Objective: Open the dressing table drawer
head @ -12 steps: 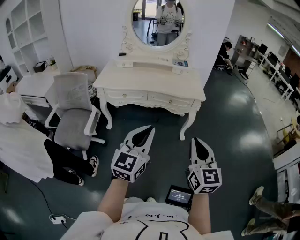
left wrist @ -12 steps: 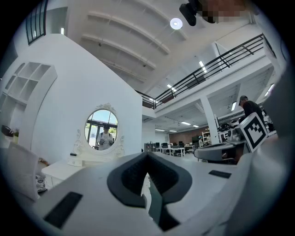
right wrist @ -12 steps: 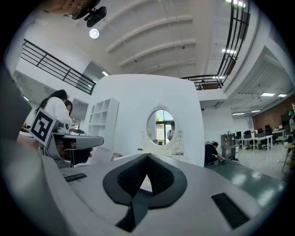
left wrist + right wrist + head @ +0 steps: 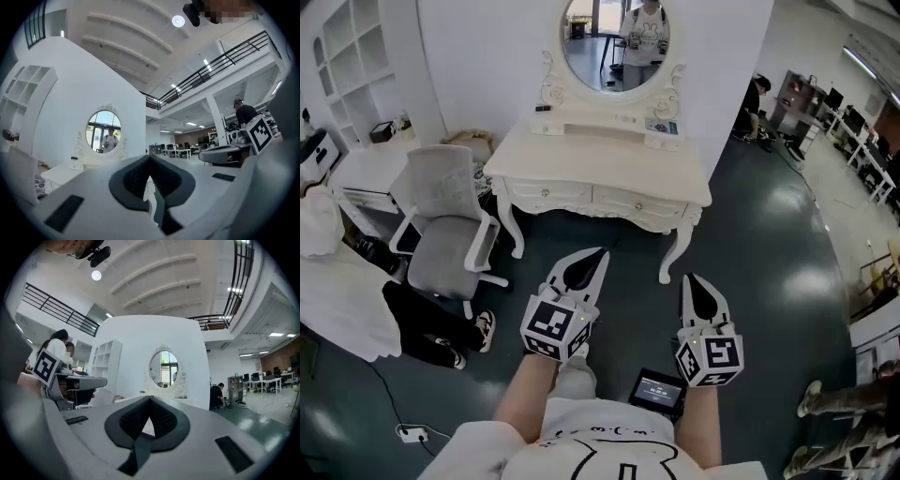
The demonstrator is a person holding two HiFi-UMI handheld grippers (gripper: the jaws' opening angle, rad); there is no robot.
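Drawer fronts, two, side by side under the worktop (image 4: 600,155) of the white dressing table (image 4: 680,192): left drawer (image 4: 550,192) and right drawer (image 4: 639,200). Both are closed, each with a small knob at its centre.

- Position: both drawers lie well ahead of the hand-held grippers, with bare dark floor (image 4: 628,272) between. The left drawer is ahead of the left hand-held gripper (image 4: 600,255) and slightly to its left. The right drawer is ahead of the gap between the two hand-held grippers, nearer the line of the right hand-held gripper (image 4: 692,281).
- Left hand-held gripper: held level and aimed at the dressing table. In its own view the jaw tips meet, the pads bow out into a diamond-shaped opening behind them, and nothing is gripped. It touches nothing.
- Right hand-held gripper: level, alongside the left one and set a little further back from the table. Its jaws are fully closed tip to tip and it is empty.
- Oval mirror (image 4: 614,42): stands above the worktop, straight beyond both hand-held grippers. It sits just above the tips in the right gripper view and up and to the left of the tips in the left gripper view.
- Grey office chair (image 4: 445,225): off to the left of the left hand-held gripper, near the table's left legs.
- Small items along the back of the worktop are too small to identify.
- Small screen device (image 4: 658,389): low down, behind the right hand-held gripper's marker cube.
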